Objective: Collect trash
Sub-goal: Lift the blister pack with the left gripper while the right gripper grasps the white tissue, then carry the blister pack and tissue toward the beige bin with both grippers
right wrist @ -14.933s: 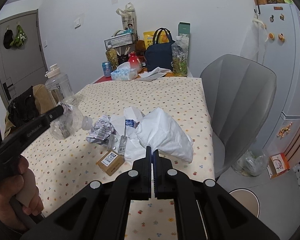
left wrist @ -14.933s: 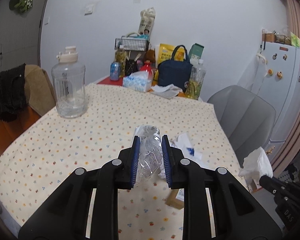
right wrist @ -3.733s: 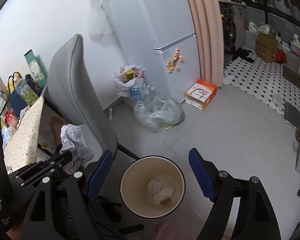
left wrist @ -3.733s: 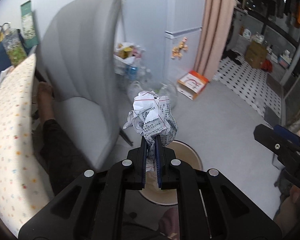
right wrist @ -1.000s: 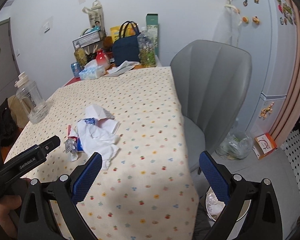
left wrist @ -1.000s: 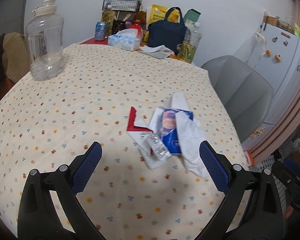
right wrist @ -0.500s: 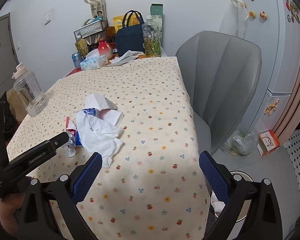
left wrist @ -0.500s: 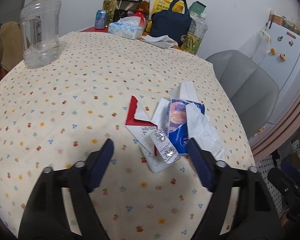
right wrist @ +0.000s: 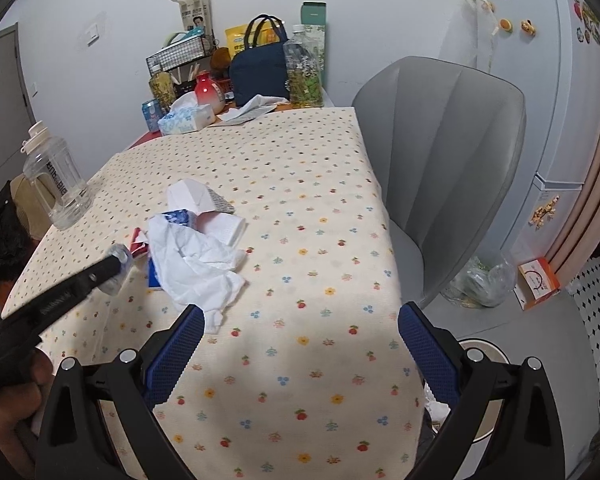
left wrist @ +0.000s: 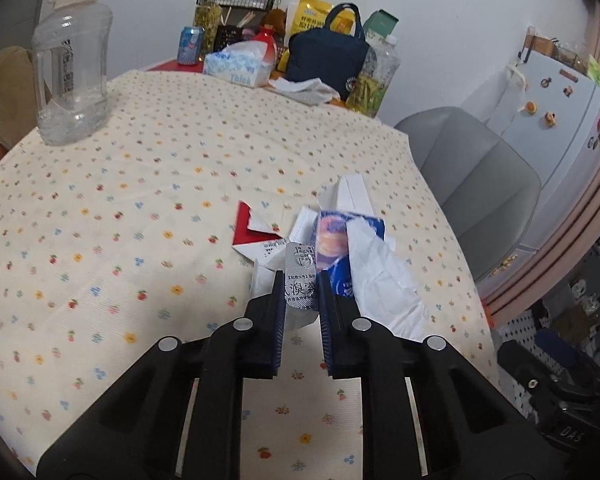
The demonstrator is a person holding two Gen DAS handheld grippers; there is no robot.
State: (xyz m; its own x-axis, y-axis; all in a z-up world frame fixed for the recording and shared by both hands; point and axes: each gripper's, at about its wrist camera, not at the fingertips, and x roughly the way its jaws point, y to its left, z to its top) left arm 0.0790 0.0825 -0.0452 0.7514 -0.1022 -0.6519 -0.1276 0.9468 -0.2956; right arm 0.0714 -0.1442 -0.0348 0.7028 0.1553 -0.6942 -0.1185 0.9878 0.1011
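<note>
My left gripper [left wrist: 301, 300] is shut on a silver blister pack [left wrist: 299, 276], held at the trash pile on the flowered tablecloth [left wrist: 120, 208]. The pile holds a red and white torn paper [left wrist: 249, 227], a blue wrapper [left wrist: 334, 248] and a crumpled white tissue [left wrist: 384, 284]. In the right wrist view my right gripper [right wrist: 300, 344] is open and empty above the table's near edge, with the tissue [right wrist: 196, 264] ahead to the left. The left gripper [right wrist: 112, 268] shows there at the pile's left side. The bin's rim [right wrist: 484, 348] peeks out beside the table at the lower right.
A clear water jug [left wrist: 72, 64] stands at the table's left. A tissue box [left wrist: 236, 68], a can, bottles and a navy bag [left wrist: 324, 60] crowd the far end. A grey chair [right wrist: 440, 152] stands to the right, with a fridge [right wrist: 556, 80] and a plastic bag [right wrist: 480, 276] on the floor.
My left gripper has moved down to the pile and closed on the blister pack. My right gripper stays open and has shifted a little closer to the table.
</note>
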